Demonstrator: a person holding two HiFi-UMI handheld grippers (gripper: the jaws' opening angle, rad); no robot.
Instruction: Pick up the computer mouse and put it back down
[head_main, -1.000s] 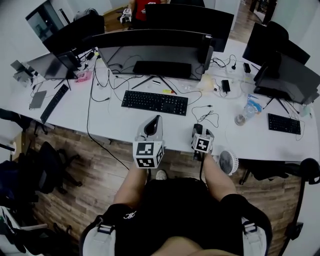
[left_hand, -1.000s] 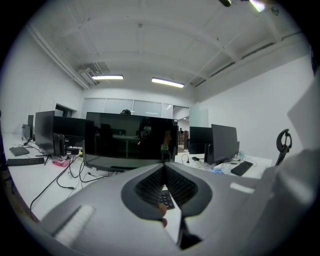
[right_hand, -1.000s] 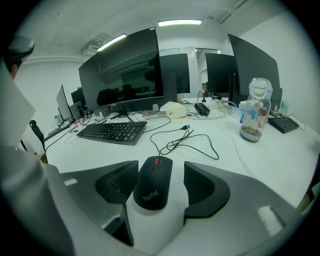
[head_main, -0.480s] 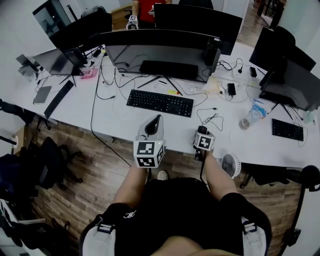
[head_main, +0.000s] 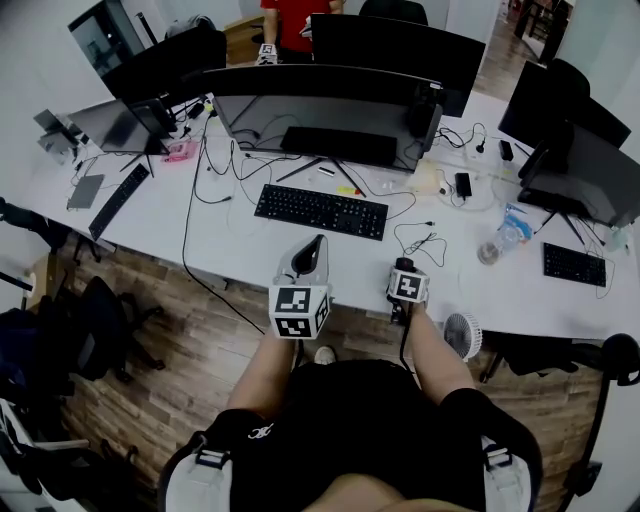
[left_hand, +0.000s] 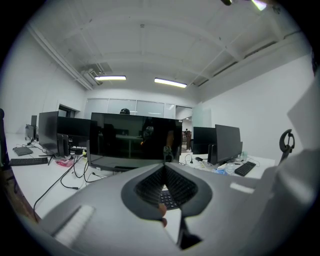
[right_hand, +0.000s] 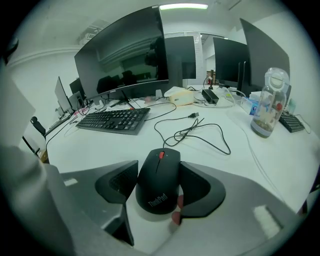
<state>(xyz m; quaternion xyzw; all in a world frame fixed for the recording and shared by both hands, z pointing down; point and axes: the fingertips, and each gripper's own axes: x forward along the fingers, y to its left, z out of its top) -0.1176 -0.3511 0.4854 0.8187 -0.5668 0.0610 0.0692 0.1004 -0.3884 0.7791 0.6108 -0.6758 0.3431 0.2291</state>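
R gripper (right_hand: 159, 169): jaws are closed partway onto a black computer mouse (right_hand: 159, 186), with one pad set against each side. The mouse's red scroll wheel is pointed to 12 o'clock. The mouse is seen low over the near edge of a white desk (right_hand: 95, 150); whether it is touching the desk can't be told. L gripper (left_hand: 165, 166): jaws are brought together at the tips w/ nothing held, and it is raised and aimed at a wide dark monitor (left_hand: 132, 140). From the mouse, a loose black cable (right_hand: 195, 131) is seen at 12 to 1 o'clock, a black keyboard (right_hand: 114, 120) at 10 o'clock, and a clear bottle (right_hand: 267, 107) at 2 o'clock, well apart. In the head view, both grippers are held at approx. 6 o'clock of the keyboard, L beside R.
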